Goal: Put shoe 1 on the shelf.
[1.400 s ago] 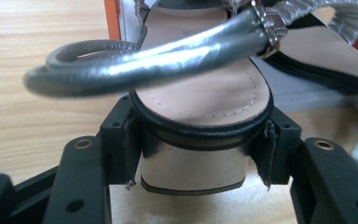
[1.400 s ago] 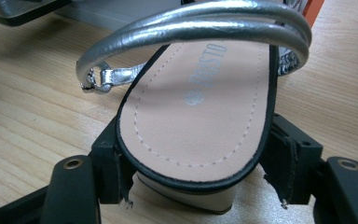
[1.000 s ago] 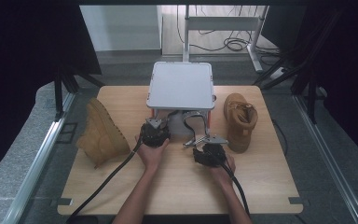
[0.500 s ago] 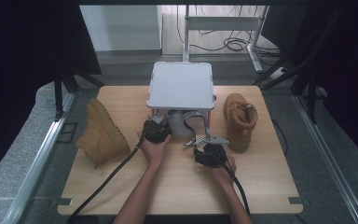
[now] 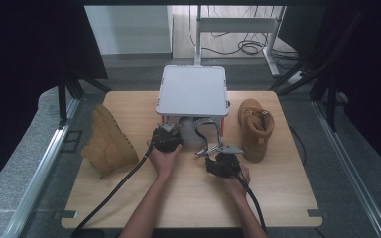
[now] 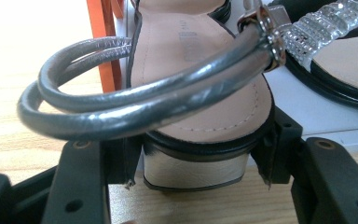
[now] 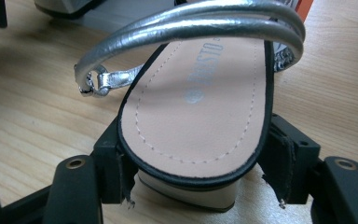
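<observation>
While little has shifted since earlier, each sandal heel (image 6: 196,170) (image 7: 186,191) is clamped by a gripper (image 5: 167,138) (image 5: 223,163); open tabletop (image 5: 188,198) lies nearside.

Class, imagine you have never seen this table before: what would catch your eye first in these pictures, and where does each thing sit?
First, the two silver-strapped sandals at the table's middle: the left gripper has its jaws around the heel of the left sandal, and the right gripper likewise clasps the right sandal. Behind them stands a grey box on orange legs. A tan boot lies on its side at the left edge, another stands upright at the right.
</observation>
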A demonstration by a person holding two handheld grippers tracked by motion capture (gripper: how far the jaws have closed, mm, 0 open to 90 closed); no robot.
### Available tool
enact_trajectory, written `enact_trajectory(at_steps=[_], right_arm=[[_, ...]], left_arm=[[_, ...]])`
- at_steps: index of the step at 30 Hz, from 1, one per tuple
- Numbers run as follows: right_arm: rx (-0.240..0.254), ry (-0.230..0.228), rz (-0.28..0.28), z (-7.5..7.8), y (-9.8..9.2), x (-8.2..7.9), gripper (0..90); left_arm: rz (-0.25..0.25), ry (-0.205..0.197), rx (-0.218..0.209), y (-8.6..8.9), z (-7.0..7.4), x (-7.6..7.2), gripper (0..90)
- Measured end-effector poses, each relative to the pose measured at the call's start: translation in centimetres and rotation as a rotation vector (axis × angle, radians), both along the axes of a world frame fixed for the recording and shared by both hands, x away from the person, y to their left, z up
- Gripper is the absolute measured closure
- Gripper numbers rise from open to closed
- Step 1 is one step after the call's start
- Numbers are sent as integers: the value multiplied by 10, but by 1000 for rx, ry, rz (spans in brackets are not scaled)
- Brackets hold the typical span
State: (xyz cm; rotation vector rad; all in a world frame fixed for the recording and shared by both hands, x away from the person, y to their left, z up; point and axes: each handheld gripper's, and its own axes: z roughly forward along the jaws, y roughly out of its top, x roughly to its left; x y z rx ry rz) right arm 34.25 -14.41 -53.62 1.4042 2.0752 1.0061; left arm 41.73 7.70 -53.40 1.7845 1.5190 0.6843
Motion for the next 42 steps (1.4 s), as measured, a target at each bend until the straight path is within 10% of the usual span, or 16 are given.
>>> enact_trajectory(at_steps=[8, 42], right_arm=[[60, -36, -74, 8, 4, 2, 365], [29, -86, -214, 9, 35, 59, 390]], left_arm=[[-10, 8, 5, 1, 0, 0, 406], [-15, 12, -9, 2, 0, 1, 405]])
